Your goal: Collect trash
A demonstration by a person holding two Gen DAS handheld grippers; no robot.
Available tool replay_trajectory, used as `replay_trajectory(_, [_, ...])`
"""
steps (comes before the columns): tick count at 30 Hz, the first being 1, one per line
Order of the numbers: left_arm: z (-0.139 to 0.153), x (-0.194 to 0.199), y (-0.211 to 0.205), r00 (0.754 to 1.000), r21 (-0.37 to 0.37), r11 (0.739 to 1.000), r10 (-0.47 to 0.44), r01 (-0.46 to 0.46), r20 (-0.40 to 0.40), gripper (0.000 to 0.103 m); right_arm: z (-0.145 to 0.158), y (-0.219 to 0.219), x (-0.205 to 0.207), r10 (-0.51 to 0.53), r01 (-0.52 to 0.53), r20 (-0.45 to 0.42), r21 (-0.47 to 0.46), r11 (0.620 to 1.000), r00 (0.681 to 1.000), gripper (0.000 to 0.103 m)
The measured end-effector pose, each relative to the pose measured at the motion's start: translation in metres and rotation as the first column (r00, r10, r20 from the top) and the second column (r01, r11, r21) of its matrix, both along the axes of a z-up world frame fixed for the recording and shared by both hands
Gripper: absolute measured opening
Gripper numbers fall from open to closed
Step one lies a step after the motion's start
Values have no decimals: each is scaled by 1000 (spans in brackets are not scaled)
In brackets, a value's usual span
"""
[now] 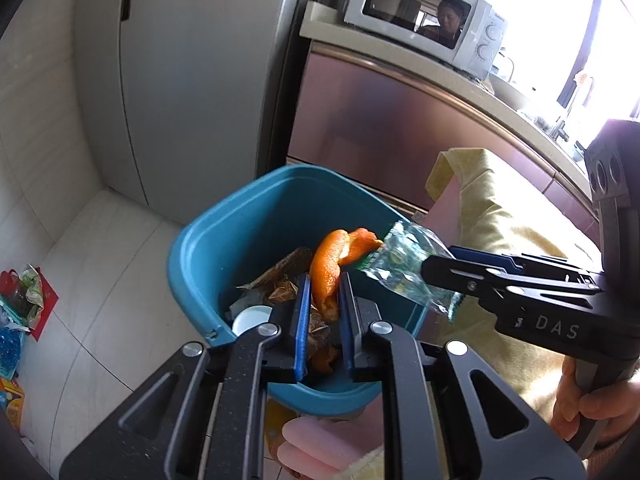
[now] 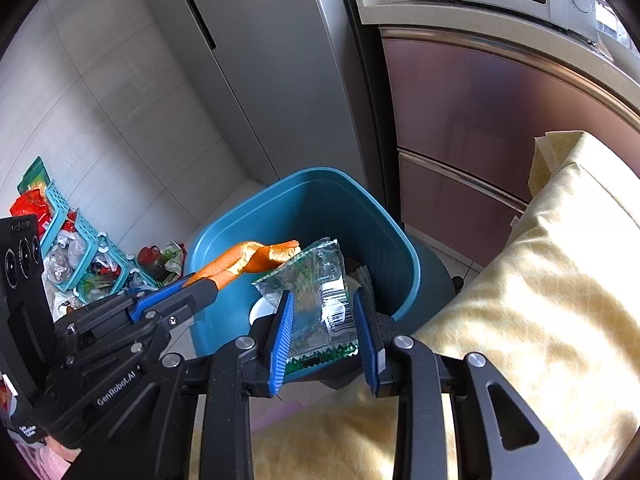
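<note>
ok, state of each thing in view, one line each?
Left gripper: shut on orange peel, over the bin.
Right gripper: shut on plastic wrapper, over the bin.
Bin: open, upright, partly filled with trash.
Fridge: doors closed.
Microwave: door closed.

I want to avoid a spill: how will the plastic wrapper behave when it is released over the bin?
The wrapper looks thin and crumpled, so probably light and floppy. It may flutter rather than drop straight. Its glossy film seems slippery between the right gripper pads.
</note>
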State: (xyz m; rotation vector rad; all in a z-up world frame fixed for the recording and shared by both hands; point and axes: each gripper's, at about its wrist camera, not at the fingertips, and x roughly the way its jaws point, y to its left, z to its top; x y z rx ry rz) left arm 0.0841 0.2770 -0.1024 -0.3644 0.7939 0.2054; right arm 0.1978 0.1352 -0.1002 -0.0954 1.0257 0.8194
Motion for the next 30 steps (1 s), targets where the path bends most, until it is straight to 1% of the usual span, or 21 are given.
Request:
replay_trajectory(4, [-13, 8, 1, 1000, -24, 1000, -13, 12, -21, 17, -5, 8, 5, -11, 11, -5, -17, 1000, 1000, 32])
replay_trajectory(8, [-23, 12, 2, 999, -50, 998, -25, 24, -32, 20, -5, 7, 7, -20, 20, -15, 2, 1000, 1000, 34])
replay_trajectory(10, [-25, 11, 2, 999, -57, 998, -32, 31, -25, 22, -4, 2, 6, -25, 25, -17, 14, 1000, 1000, 36])
replay_trajectory(12, [-23, 8, 0, 999, -58, 997, -45, 45, -6, 30, -4, -5, 5, -33, 33, -23, 32, 999, 999, 37])
replay_trajectory(13, [-20, 6, -2, 999, -53, 997, -53, 53, 8, 32, -2, -9, 4, -39, 40, -20, 41, 998, 999, 37])
replay_trajectory(15, [-13, 0, -6, 997, -41, 996, -72, 73, 39, 40, 3, -20, 0, -51, 52, -10, 65, 997, 999, 38])
replay_trajectory(16, [-8, -3, -8, 995, -33, 996, -81, 82, 56, 42, 6, -26, -3, -59, 59, 1, 78, 995, 998, 41])
replay_trajectory(18, [2, -11, -15, 991, -5, 995, -97, 98, 91, 54, 16, -39, -10, -65, 61, 30, 106, 992, 997, 45])
replay_trajectory(19, [7, -14, -19, 988, 9, 994, -107, 106, 109, 57, 21, -46, -15, -74, 68, 52, 115, 991, 996, 49])
replay_trajectory(20, [13, -18, -23, 985, 23, 993, -117, 115, 128, 63, 26, -53, -20, -81, 72, 72, 124, 990, 994, 54])
replay_trajectory(21, [19, -23, -27, 982, 37, 992, -125, 121, 145, 72, 32, -61, -26, -88, 75, 94, 137, 988, 992, 57])
replay_trajectory(22, [24, -28, -31, 977, 53, 991, -133, 126, 166, 75, 37, -69, -32, -97, 80, 116, 147, 986, 988, 60])
replay_trajectory(24, [34, -36, -40, 969, 82, 987, -152, 138, 197, 83, 46, -84, -42, -122, 97, 157, 157, 983, 980, 64])
replay_trajectory(25, [39, -40, -46, 964, 99, 985, -161, 143, 212, 86, 49, -93, -46, -137, 108, 175, 166, 980, 975, 68])
replay_trajectory(26, [43, -45, -51, 959, 114, 983, -168, 145, 229, 93, 52, -102, -51, -157, 124, 189, 176, 977, 969, 72])
replay_trajectory(27, [48, -49, -57, 952, 131, 981, -173, 144, 251, 98, 55, -112, -56, -178, 141, 203, 186, 972, 963, 74])
replay_trajectory(29, [56, -58, -68, 940, 157, 977, -183, 143, 287, 98, 59, -130, -67, -220, 174, 232, 205, 963, 947, 79])
replay_trajectory(30, [59, -60, -73, 936, 161, 976, -189, 146, 298, 98, 60, -139, -73, -247, 196, 248, 211, 958, 937, 88])
